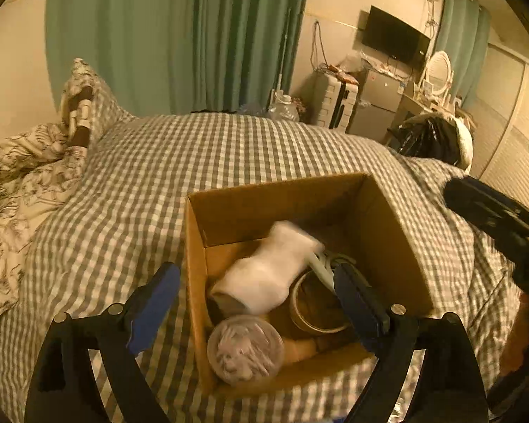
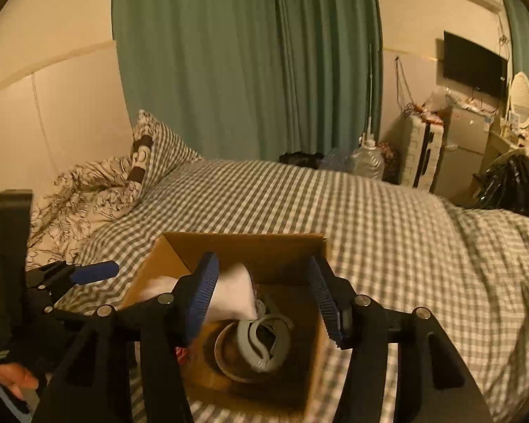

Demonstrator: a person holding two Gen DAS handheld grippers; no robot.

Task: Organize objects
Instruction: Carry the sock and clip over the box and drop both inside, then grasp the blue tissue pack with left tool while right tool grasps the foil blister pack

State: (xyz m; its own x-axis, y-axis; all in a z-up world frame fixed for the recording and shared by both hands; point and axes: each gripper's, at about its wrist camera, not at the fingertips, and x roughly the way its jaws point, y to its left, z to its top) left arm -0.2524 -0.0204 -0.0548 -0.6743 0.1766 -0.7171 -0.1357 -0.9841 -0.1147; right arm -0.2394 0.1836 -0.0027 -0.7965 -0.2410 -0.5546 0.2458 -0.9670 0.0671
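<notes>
1. At the bed's left edge a floral duvet lies crumpled, with a checked pillow propped behind it towards the head corner.
2. The left gripper hangs over the near left part of the box. Its jaws stand wide apart and grip nothing: the left finger is outside the box's left wall, over the checked cover, and the right finger is over the box's inside.
3. The cardboard box sits open on the bed, near its near edge and about midway along it.
4. Inside the box, at the near left corner, lies a clear round tub with pale contents.
5. Just behind the tub a white bottle lies on its side, blurred, between the left gripper's fingers but touched by neither.
6. To the bottle's right a tape roll lies flat on the box floor, with a grey plastic piece resting on it.
7. The right gripper hovers above the box's right half, jaws about half open and holding nothing; the bottle's end and the grey piece show in the gap below them.
8. Beyond the bed's right edge lies a black bag, and a television hangs on the far wall.
</notes>
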